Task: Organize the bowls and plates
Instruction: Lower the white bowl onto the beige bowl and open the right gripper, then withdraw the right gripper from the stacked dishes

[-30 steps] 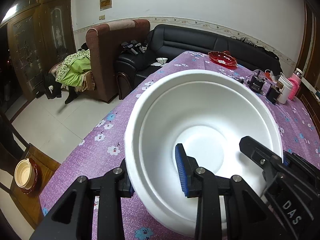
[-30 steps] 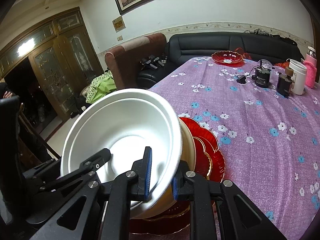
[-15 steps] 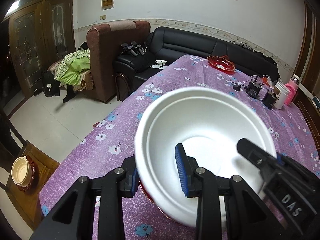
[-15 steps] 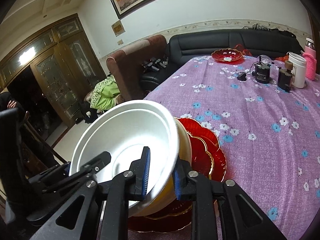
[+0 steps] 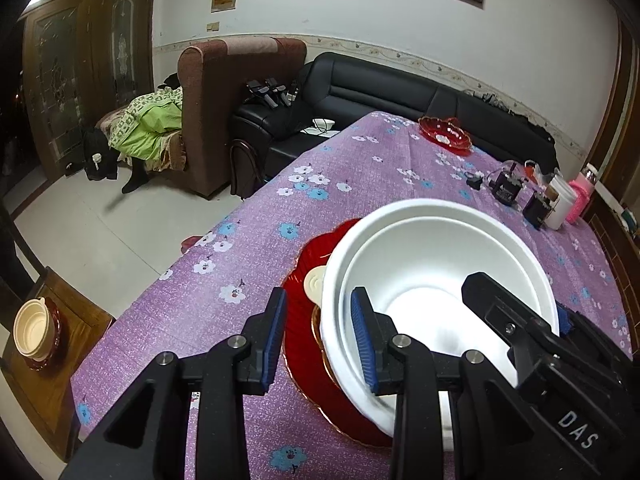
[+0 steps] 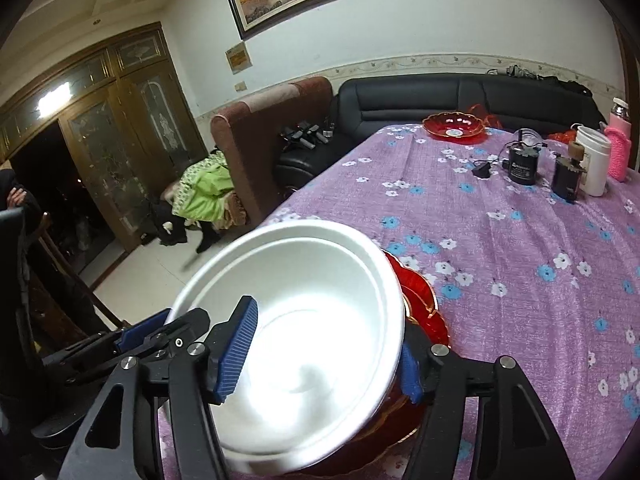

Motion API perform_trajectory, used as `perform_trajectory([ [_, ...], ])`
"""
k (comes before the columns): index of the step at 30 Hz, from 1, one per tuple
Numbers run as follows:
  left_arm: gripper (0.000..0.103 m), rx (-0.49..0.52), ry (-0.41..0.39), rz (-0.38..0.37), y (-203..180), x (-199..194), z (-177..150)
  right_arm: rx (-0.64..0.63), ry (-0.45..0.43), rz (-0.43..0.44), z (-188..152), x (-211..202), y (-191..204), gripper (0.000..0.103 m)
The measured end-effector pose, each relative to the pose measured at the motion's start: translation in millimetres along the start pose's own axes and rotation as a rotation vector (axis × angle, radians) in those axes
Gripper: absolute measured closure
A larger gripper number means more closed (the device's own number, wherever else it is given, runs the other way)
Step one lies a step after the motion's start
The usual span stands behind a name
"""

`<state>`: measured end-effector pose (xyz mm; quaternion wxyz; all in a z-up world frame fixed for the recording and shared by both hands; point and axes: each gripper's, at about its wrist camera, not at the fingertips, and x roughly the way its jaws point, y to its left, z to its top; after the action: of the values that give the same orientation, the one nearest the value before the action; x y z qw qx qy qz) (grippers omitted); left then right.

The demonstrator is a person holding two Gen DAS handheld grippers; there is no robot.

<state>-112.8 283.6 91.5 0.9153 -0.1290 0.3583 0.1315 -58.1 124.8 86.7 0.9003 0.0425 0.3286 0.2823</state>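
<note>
A white bowl sits on a cream bowl, stacked on red plates at the near edge of the purple flowered table. My left gripper is open, its fingers astride the white bowl's left rim. In the right wrist view the white bowl fills the foreground over the red plates. My right gripper is open, one finger inside the bowl and one outside its right rim.
A red dish stands at the table's far end. Black devices, a white cup and a pink bottle stand far right. A cream bowl rests on a wooden chair at left.
The white bowl came down onto the cream bowl and red plates. Both grippers opened and let go of its rim, and the left one drew back.
</note>
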Motion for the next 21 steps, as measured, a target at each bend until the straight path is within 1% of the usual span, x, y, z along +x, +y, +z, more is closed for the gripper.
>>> perform_trajectory([
  [2, 0.069, -0.014, -0.005, -0.008, 3.6, -3.0, 0.8, 0.017, -0.008, 0.032, 1.9, -1.7, -2.1, 0.028],
  [3, 0.063, -0.025, -0.009, -0.013, 5.6, -5.2, 1.0, 0.026, -0.011, 0.042, 2.6, -2.0, -3.8, 0.027],
  [5, 0.058, -0.041, -0.022, -0.016, 8.3, -9.5, 1.7, 0.056, -0.013, 0.063, 5.3, -2.5, -8.8, 0.027],
  [8, 0.054, -0.047, -0.041, -0.018, 9.1, -15.7, 1.9, 0.081, -0.015, 0.082, 6.9, -4.1, -11.0, 0.027],
  [11, 0.046, -0.049, -0.060, -0.017, 8.4, -21.1, 1.9, 0.079, -0.037, 0.070, 8.6, -8.6, -11.0, 0.025],
  [16, 0.043, -0.031, -0.089, 0.004, 5.3, -30.1, 1.2, 0.065, -0.086, 0.041, 12.3, -20.9, -9.0, 0.023],
  [18, 0.037, -0.025, -0.102, 0.013, 3.2, -33.7, 0.1, 0.068, -0.111, 0.031, 13.8, -28.9, -9.9, 0.023],
  [21, 0.033, -0.015, -0.120, 0.023, -0.2, -39.2, -1.6, 0.064, -0.141, 0.012, 15.0, -42.5, -9.3, 0.022],
])
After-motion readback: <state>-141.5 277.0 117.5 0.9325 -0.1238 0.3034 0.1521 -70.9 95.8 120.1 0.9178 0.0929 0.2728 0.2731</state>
